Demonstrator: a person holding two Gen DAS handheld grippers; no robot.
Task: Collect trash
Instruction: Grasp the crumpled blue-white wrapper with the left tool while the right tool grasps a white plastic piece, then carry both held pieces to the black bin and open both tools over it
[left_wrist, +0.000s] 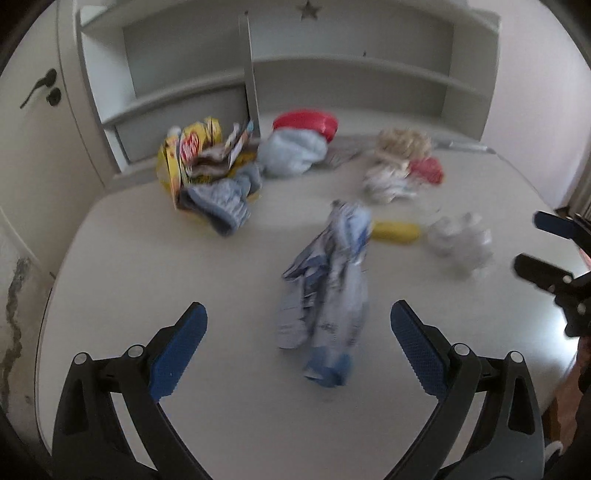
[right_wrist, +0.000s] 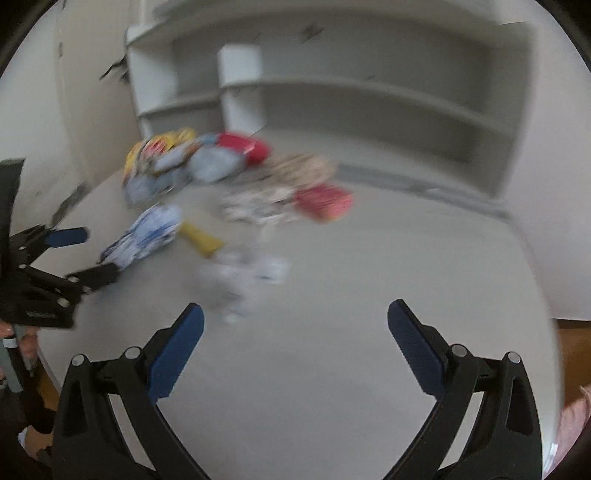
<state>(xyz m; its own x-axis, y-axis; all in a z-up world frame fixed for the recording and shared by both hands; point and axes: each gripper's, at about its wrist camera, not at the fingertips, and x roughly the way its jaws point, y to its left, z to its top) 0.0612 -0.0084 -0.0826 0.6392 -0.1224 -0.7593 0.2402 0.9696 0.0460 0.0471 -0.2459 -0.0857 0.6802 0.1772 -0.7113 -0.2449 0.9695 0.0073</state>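
In the left wrist view, the left gripper (left_wrist: 298, 325) hangs above the white table (left_wrist: 147, 258) with its jaws spread wide and nothing between the pads. A crumpled blue-and-white wrapper (left_wrist: 327, 295) lies on the table directly ahead, its near end between the fingertips' lines but not touched. Beyond it lie a yellow piece (left_wrist: 397, 232) and a clear crumpled plastic (left_wrist: 460, 240); a heap of trash (left_wrist: 210, 166) sits near the shelf unit (left_wrist: 295, 74) at the far edge. The right gripper (left_wrist: 535, 243) shows at the right margin, also open. The step in hand appears to be the approach to the first pick; the next move calls for lowering the left tool over the wrapper and closing on it. In the right wrist view, heavily blurred, the right gripper (right_wrist: 295, 325) stands apart and empty over bare table (right_wrist: 369, 295). The clear plastic (right_wrist: 240, 280) lies just ahead-left of its left pad. The left gripper (right_wrist: 83, 254) sits beside the wrapper (right_wrist: 147, 236). Open room lies to the right and near side; the table's front edge (right_wrist: 546, 317) curves close on the right, and the two tools work near each other at the centre.
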